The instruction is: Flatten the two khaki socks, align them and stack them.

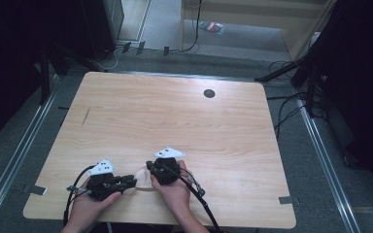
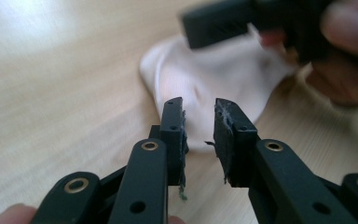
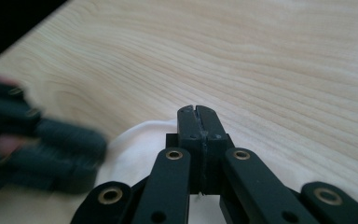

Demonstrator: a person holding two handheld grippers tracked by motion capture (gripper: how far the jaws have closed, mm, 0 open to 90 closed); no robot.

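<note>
Hand-held gripper [image 2: 199, 123] — white cloth [image 2: 223, 79] beyond

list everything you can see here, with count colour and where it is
cloth: one, white to pale pink, crumpled on the near edge of the table between the two grippers
table: one, light wood, middle of the high view
round cap: one, dark, set in the tabletop toward the far right
tape pieces: two, grey, at the near left and near right table edges
floor: grey carpet around the table, with black cables on it
left gripper: one, black, jaws apart, cloth just beyond the tips
right gripper: one, black, jaws shut, over the cloth
hands: two, coming in from the bottom edge, each holding a gripper
</note>
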